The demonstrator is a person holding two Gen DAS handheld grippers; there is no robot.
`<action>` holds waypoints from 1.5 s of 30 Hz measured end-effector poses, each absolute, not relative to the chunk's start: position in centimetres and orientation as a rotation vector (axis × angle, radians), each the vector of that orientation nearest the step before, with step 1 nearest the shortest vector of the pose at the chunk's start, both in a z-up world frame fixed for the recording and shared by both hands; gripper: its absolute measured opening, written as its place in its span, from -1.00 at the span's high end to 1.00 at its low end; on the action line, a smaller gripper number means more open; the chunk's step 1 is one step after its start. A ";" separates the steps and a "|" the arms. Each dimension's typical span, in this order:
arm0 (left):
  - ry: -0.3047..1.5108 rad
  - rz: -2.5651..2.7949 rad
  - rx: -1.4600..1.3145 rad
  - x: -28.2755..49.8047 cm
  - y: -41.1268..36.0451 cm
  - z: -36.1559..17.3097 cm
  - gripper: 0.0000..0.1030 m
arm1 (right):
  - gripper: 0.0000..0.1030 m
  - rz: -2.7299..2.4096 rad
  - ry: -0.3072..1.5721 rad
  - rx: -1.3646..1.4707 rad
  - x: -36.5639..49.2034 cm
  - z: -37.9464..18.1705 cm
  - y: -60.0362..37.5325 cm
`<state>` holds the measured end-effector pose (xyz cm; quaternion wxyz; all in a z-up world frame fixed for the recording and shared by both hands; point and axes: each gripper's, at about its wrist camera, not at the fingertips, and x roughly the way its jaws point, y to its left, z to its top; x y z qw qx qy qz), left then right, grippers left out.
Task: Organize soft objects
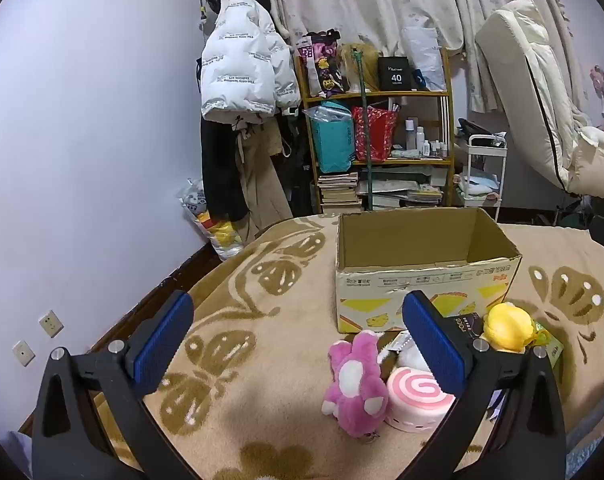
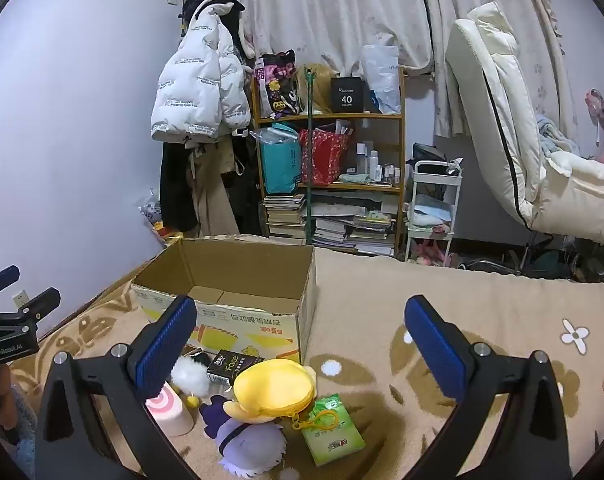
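An open cardboard box (image 1: 422, 276) (image 2: 237, 320) stands empty on the tan patterned blanket (image 1: 261, 320). In front of it lie a pink plush bunny (image 1: 356, 384), a pink swirl roll cushion (image 1: 416, 400) (image 2: 167, 412), a yellow zip pouch (image 1: 504, 326) (image 2: 273, 386), a purple plush (image 2: 249, 444), a white pom-pom (image 2: 189, 376), a black pack (image 2: 233, 364) and a green tissue packet (image 2: 332, 428). My left gripper (image 1: 297, 344) hovers open just left of the pile, nothing between its pads. Above the pile my right gripper (image 2: 299, 348) is also open, holding nothing.
A wooden shelf (image 2: 330, 184) with bags, bottles and stacked books stands behind the bed. A white puffer jacket (image 1: 245, 64) hangs by the wall. A cream recliner chair (image 2: 522, 160) and a white cart (image 2: 434, 216) are at the right. The left gripper (image 2: 29, 286) shows at the right view's left edge.
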<state>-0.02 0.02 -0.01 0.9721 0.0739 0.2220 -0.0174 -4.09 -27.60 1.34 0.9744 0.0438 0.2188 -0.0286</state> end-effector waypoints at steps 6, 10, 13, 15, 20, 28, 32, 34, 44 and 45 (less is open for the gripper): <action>0.451 -0.036 0.158 -0.3 0.0 -0.4 -1.00 | -1.00 -0.058 0.433 0.085 -4.0 1.3 -27.5; 0.452 -0.033 0.171 -0.2 -0.5 -0.4 -1.00 | -1.00 -0.063 0.438 0.082 -4.1 1.4 -27.4; 0.454 -0.033 0.170 -0.2 -0.6 -0.5 -1.00 | -1.00 -0.065 0.430 0.077 -4.0 0.9 -27.1; 0.455 -0.034 0.171 -0.2 -0.4 -0.5 -1.00 | -1.00 -0.062 0.434 0.075 -4.0 1.1 -27.3; 0.458 -0.037 0.170 -0.2 -0.4 -0.6 -1.00 | -1.00 -0.065 0.436 0.078 -3.9 1.1 -27.2; 0.471 -0.039 0.172 0.3 -0.8 -1.5 -1.00 | -1.00 -0.070 0.436 0.082 -4.0 1.1 -27.2; 0.471 -0.040 0.175 0.3 -0.8 -1.6 -1.00 | -1.00 -0.060 0.441 0.084 -3.8 0.7 -27.4; 0.471 -0.037 0.175 0.4 -0.8 -1.7 -1.00 | -1.00 -0.058 0.440 0.081 -3.9 0.5 -27.2; 0.475 -0.038 0.178 0.5 -0.9 -1.5 -1.00 | -1.00 -0.052 0.444 0.076 -3.6 0.8 -27.0; 0.476 -0.039 0.178 0.5 -0.9 -1.5 -1.00 | -1.00 -0.053 0.444 0.077 -3.6 0.9 -27.0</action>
